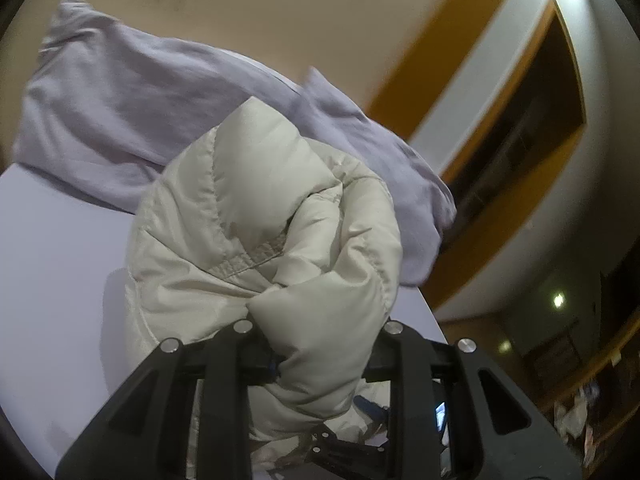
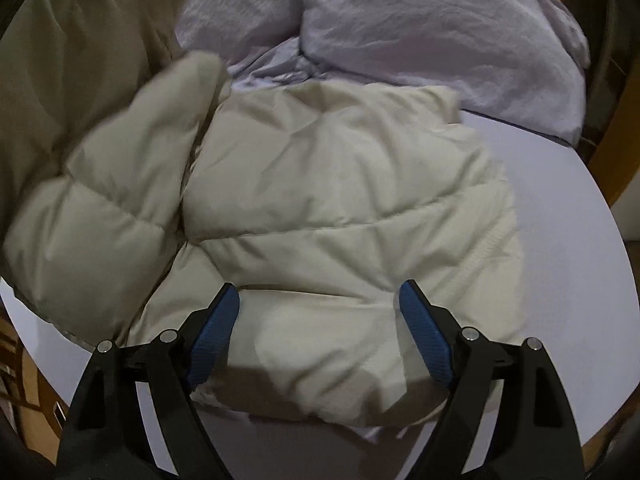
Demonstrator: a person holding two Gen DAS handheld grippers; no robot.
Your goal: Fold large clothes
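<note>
In the left wrist view, the left gripper pinches a bunched roll of the cream puffer jacket, its black fingers closed on the padded fabric so that the jacket bulges up directly ahead of them and hides their tips. The jacket rises off the pale lilac bed sheet, and behind it lies a rumpled lavender pillow against the beige wall.

In the right wrist view, the right gripper hovers with its 2 blue pads spread wide and gripping nothing, the jacket lying mostly flat on the sheet just ahead of and beneath them. A sleeve is raised at the jacket's left side, blurred. 2 lavender pillows sit beyond the jacket's far edge
</note>
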